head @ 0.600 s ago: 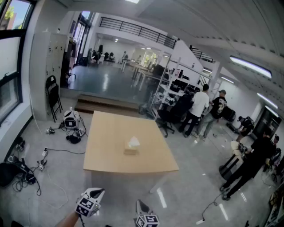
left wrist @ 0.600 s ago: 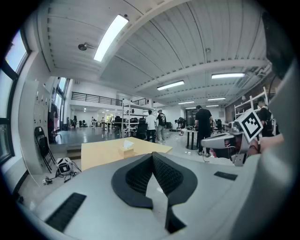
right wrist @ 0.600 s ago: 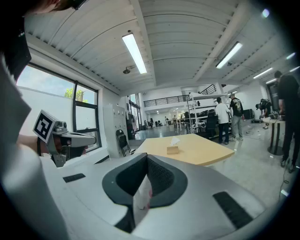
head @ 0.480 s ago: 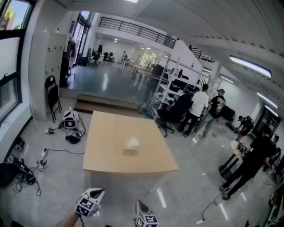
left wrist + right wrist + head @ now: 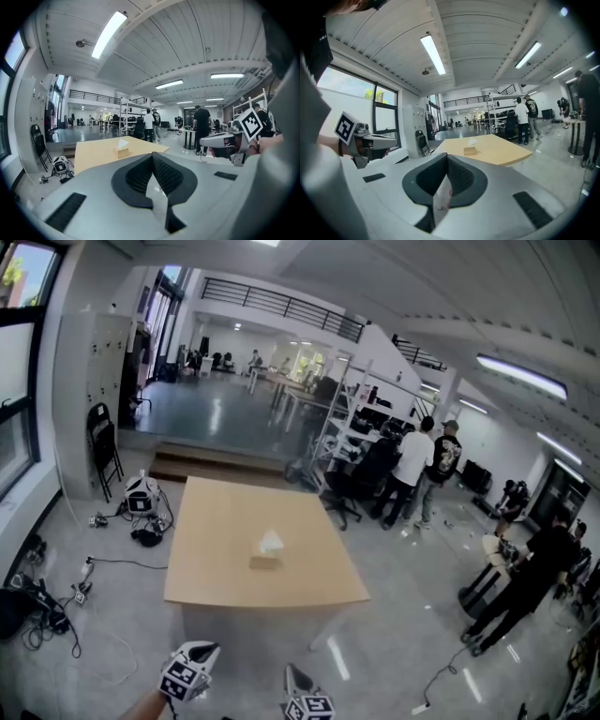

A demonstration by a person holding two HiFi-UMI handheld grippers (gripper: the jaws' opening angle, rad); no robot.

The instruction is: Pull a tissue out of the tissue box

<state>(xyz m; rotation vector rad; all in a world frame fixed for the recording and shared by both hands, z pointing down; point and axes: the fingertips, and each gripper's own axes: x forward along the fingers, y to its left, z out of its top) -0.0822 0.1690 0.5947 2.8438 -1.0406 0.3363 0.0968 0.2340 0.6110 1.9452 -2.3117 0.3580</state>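
Observation:
A small tan tissue box (image 5: 265,561) stands near the middle of a light wooden table (image 5: 216,521), with a white tissue (image 5: 271,542) sticking up from its top. Both grippers are far short of the table, at the bottom edge of the head view. My left gripper (image 5: 190,669) is shut with nothing in it. My right gripper (image 5: 307,699) is also shut and empty. In the left gripper view the tissue box (image 5: 123,151) lies far beyond the closed gripper (image 5: 153,154). In the right gripper view the tissue box (image 5: 469,150) is equally distant past the closed gripper (image 5: 446,155).
Several people (image 5: 412,465) stand by shelving to the right behind the table, with more people (image 5: 530,582) at the far right. A folding chair (image 5: 101,446), bags and cables (image 5: 141,512) lie on the floor to the left. Low steps (image 5: 216,460) run behind the table.
The head view has shifted slightly, so the table and box sit a little further left. Both grippers stay at the bottom edge, still shut.

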